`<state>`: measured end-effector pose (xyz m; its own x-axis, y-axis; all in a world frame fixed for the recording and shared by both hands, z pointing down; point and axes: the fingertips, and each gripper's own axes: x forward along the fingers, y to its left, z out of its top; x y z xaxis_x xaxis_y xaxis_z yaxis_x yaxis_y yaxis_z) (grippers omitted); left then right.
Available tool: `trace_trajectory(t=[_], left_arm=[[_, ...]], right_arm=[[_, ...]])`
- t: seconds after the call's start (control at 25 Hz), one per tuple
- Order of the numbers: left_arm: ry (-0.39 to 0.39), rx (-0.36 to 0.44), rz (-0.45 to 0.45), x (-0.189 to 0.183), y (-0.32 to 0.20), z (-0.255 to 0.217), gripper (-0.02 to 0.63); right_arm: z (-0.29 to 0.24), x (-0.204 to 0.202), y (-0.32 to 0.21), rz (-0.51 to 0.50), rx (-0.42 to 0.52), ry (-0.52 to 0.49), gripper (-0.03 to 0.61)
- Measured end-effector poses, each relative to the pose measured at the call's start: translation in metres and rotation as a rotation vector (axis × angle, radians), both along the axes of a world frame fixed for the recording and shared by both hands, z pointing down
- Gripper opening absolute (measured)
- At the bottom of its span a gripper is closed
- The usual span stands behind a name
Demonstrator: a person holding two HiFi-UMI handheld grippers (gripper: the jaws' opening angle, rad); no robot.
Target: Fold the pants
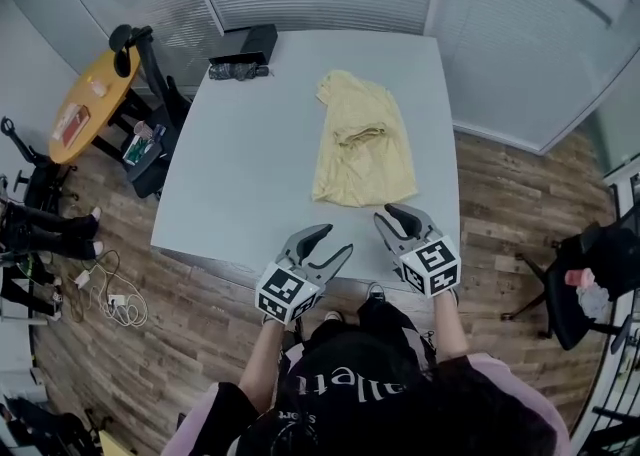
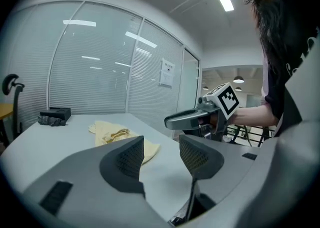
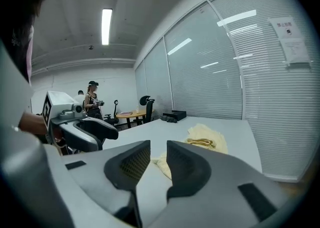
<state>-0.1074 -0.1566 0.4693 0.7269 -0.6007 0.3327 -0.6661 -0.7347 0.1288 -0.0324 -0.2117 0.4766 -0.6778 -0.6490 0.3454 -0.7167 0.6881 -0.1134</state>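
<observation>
Pants (image 1: 362, 142), pale yellow and loosely bunched, lie on the pale grey worktop (image 1: 250, 164), in the upper right of centre in the head view. The rumpled waist end is toward the top of the frame and the flatter end points down toward you.

Your left tool (image 1: 331, 242) sits at lower centre of that view, over the worktop's near edge and well clear of the fabric. Its jaws stand wide apart, and in the left gripper view only bare worktop and a distant corner of the cloth show through the gap.

Your right tool (image 1: 390, 215) is just to its right, with its tips near the lower edge of the pants but not touching them. Its jaws are only narrowly parted and have hold of nothing. In the right gripper view the cloth lies beyond them on the worktop.

At the top left edge of the worktop rest a black box (image 1: 245, 44) and a dark bundle (image 1: 238, 71) just below it. Off to the left in the head view stands a round yellow table (image 1: 90, 104), and a dark chair (image 1: 590, 274) sits at the right edge on the wooden floor (image 1: 500, 204).
</observation>
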Motion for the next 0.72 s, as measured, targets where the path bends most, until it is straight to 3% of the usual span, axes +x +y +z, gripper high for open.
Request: trace_trajectory(t=[0.32, 0.72], left_arm=[[0.023, 0.013, 0.004, -0.017, 0.065, -0.008, 0.238], [0.037, 0.006, 0.059, -0.028, 0.119, -0.002, 0.236]], right_arm=[[-0.015, -0.012, 0.07, 0.031, 0.005, -0.028, 0.058], [-0.02, -0.031, 0.134, 0.06, -0.007, -0.036, 0.035]])
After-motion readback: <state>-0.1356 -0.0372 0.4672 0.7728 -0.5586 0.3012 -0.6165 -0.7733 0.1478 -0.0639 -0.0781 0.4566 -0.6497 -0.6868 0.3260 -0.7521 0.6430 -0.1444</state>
